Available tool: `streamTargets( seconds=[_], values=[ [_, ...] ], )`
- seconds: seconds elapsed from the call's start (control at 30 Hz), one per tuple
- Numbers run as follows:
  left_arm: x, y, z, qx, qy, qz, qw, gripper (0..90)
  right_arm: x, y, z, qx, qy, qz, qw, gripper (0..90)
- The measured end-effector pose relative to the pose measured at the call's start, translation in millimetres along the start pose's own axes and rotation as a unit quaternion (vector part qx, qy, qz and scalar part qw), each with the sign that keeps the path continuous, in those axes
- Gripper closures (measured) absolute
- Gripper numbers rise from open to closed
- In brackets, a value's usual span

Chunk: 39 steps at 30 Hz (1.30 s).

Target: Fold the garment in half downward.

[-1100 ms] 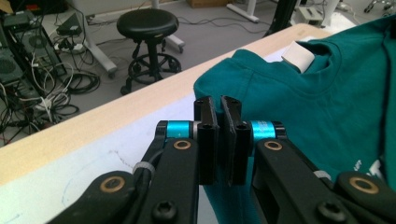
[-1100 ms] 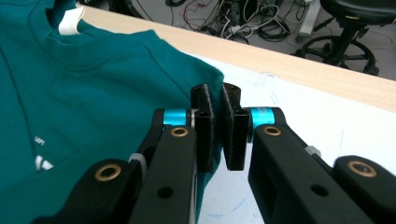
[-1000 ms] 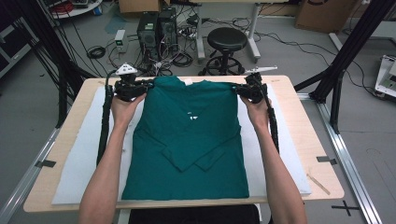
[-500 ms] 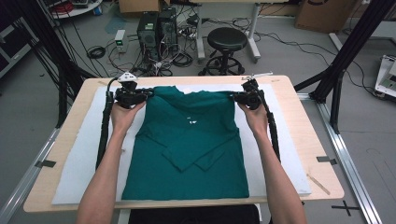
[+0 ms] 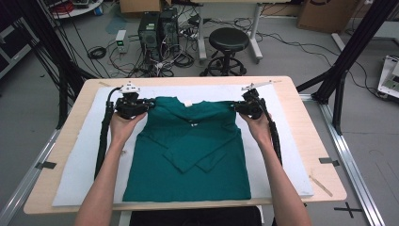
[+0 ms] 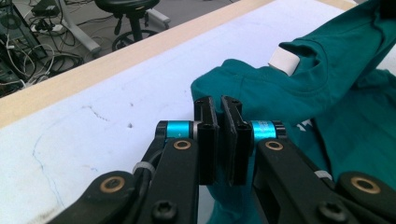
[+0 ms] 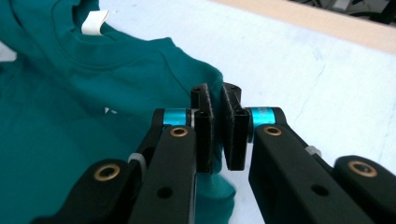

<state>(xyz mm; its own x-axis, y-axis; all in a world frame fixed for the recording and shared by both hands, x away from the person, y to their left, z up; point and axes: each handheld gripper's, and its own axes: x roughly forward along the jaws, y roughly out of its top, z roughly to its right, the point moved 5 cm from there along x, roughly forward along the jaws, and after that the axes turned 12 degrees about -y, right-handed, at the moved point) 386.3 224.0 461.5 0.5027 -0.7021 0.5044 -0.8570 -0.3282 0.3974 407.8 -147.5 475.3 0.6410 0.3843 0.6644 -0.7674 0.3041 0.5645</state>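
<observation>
A dark green long-sleeved shirt (image 5: pixel 193 155) lies on the white padded mat (image 5: pixel 84 155), sleeves folded across its front, collar at the far end with a white label (image 5: pixel 188 103). My left gripper (image 5: pixel 147 106) is shut on the shirt's left shoulder corner; in the left gripper view the green cloth (image 6: pixel 261 84) is pinched between the black pads (image 6: pixel 208 140). My right gripper (image 5: pixel 234 107) is shut on the opposite shoulder corner, and the right gripper view shows the fabric (image 7: pixel 140 79) clamped between its pads (image 7: pixel 233 135). The held shoulders are slightly lifted and bunched.
The mat covers most of the wooden table (image 5: pixel 310 117). Beyond the far edge stand a black stool (image 5: pixel 228 40), computer towers (image 5: pixel 157 28) and tangled cables on the floor. Black frame posts (image 5: pixel 348 52) rise at both sides of the table.
Both grippers have come toward the person and down, carrying the shirt's shoulders with them. The shirt's upper edge now lies nearer the mat, farther from the table's far edge.
</observation>
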Motion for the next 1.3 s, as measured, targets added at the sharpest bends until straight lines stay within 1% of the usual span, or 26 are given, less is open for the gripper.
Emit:
streamTargets(
  seconds=[0.03, 0.1, 0.17, 0.23, 0.3, 0.37, 0.4, 0.6, 0.7, 0.8, 0.87, 0.93, 1.07, 1.17, 1.3],
  values=[
    [-0.6, -2.5, 1.5, -0.002, -0.001, 0.000, 1.0000, 85.1, -1.0, -2.8, -0.8, 0.000, 0.002, 0.000, 1.0000, 85.5],
    [-2.0, -7.7, 4.6, -0.004, -0.001, -0.001, 1.0000, 85.1, -2.4, -7.4, -2.3, 0.003, 0.010, -0.012, 0.9999, 85.4],
    [-3.9, -12.9, 7.8, -0.006, -0.002, 0.000, 1.0000, 85.0, -5.7, -11.1, -4.7, 0.001, 0.010, -0.004, 0.9999, 85.4],
    [-5.6, -18.2, 11.0, -0.008, -0.005, 0.003, 1.0000, 85.0, -8.3, -17.0, -7.7, 0.000, 0.013, -0.006, 0.9999, 85.4],
    [-7.0, -24.3, 13.7, -0.013, -0.007, -0.001, 0.9999, 85.0, -9.9, -22.4, -9.8, -0.001, 0.015, -0.007, 0.9999, 85.3],
    [-7.6, -28.5, 16.9, -0.014, -0.007, 0.000, 0.9999, 85.0, -11.4, -27.1, -12.1, 0.002, 0.018, -0.007, 0.9998, 85.4],
    [-8.3, -31.4, 19.7, -0.016, -0.010, -0.002, 0.9998, 84.9, -12.3, -29.8, -13.2, 0.002, 0.019, -0.006, 0.9998, 85.4],
    [-12.0, -44.3, 32.6, -0.007, -0.016, -0.010, 0.9998, 84.9, -19.5, -47.2, -22.7, 0.000, 0.024, -0.010, 0.9997, 85.3],
    [-15.0, -53.1, 37.6, -0.011, -0.019, -0.010, 0.9997, 84.9, -24.0, -56.3, -26.5, -0.001, 0.026, -0.008, 0.9996, 85.3],
    [-18.7, -61.7, 42.4, -0.016, -0.021, -0.009, 0.9996, 84.9, -28.8, -65.1, -30.2, 0.005, 0.032, -0.004, 0.9995, 85.3],
    [-21.4, -66.2, 46.6, -0.017, -0.024, -0.008, 0.9995, 84.9, -31.1, -70.5, -32.4, 0.007, 0.035, -0.003, 0.9993, 85.4],
    [-24.7, -69.7, 51.6, -0.015, -0.022, -0.005, 0.9996, 85.0, -33.7, -75.0, -34.8, 0.010, 0.037, -0.001, 0.9993, 85.3],
    [-32.7, -75.0, 61.3, -0.010, -0.020, 0.006, 0.9997, 84.9, -41.0, -83.9, -42.0, 0.006, 0.045, 0.001, 0.9990, 85.4],
    [-38.7, -78.9, 67.5, -0.012, -0.026, 0.015, 0.9995, 85.0, -45.6, -89.8, -46.3, 0.004, 0.051, -0.001, 0.9987, 85.4],
    [-42.4, -88.2, 74.4, -0.013, -0.030, 0.012, 0.9994, 84.9, -51.9, -100.2, -51.2, 0.005, 0.059, -0.002, 0.9982, 85.3]
  ],
)
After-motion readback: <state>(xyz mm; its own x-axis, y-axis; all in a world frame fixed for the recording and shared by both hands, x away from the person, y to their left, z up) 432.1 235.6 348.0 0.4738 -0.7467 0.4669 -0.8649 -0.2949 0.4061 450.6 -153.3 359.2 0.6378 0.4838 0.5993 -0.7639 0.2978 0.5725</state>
